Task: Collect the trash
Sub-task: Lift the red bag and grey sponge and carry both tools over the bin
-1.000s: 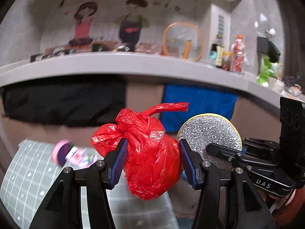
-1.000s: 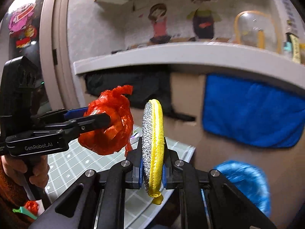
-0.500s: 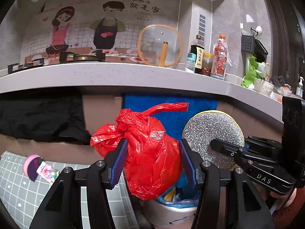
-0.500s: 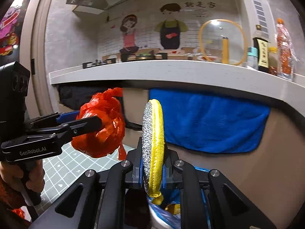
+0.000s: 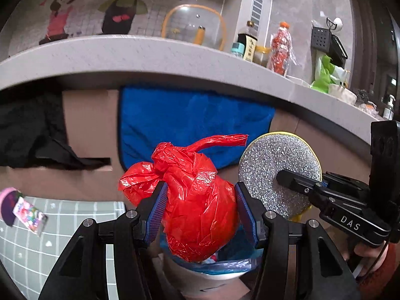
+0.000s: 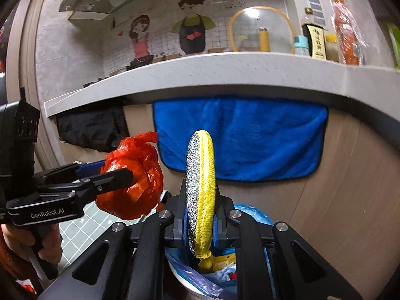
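Left wrist view first: left gripper (image 5: 200,200) is clamped on a knotted red plastic bag (image 5: 197,200), hanging right above the white bin (image 5: 212,273) with its blue liner. Just right of the bin, the right gripper (image 5: 285,177) pinches a round scouring pad (image 5: 270,172), silver face showing.

Right wrist view: right gripper (image 6: 201,222) squeezes the scouring pad (image 6: 201,195) edge-on, yellow rim up, directly over the bin (image 6: 197,282), which already has scraps inside. Left of the bin, the left gripper (image 6: 120,175) holds the red bag (image 6: 135,177) above a green grid mat (image 6: 85,227).
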The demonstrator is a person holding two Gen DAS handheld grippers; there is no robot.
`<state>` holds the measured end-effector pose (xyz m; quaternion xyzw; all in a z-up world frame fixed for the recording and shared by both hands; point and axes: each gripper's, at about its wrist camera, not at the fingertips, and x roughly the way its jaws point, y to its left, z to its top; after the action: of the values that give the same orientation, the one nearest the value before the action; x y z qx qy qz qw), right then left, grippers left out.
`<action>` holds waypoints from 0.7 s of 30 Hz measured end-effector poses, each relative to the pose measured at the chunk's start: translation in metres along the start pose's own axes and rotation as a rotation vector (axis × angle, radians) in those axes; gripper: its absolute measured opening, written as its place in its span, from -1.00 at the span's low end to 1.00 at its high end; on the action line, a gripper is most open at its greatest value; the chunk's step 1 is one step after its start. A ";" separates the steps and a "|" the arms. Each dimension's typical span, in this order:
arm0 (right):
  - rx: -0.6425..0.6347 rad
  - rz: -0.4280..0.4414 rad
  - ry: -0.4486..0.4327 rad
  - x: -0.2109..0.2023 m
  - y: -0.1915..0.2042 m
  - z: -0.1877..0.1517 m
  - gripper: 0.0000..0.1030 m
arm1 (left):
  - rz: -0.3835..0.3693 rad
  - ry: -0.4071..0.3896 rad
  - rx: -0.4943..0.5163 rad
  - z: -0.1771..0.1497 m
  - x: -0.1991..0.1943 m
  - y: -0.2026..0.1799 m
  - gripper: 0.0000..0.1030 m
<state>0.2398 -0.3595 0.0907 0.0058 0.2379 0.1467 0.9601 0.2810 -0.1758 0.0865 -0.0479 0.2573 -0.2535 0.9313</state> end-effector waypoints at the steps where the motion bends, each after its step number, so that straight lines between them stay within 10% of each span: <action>1: 0.007 -0.006 0.005 0.001 -0.004 -0.002 -0.75 | -0.008 0.008 0.001 -0.002 0.004 -0.002 0.07; 21: 0.132 -0.063 0.109 0.036 -0.064 -0.041 -0.75 | -0.052 0.233 -0.018 -0.045 0.099 -0.014 0.07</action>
<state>0.2690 -0.4128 0.0327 0.0536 0.2988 0.1008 0.9475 0.3255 -0.2358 0.0058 -0.0331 0.3647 -0.2791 0.8877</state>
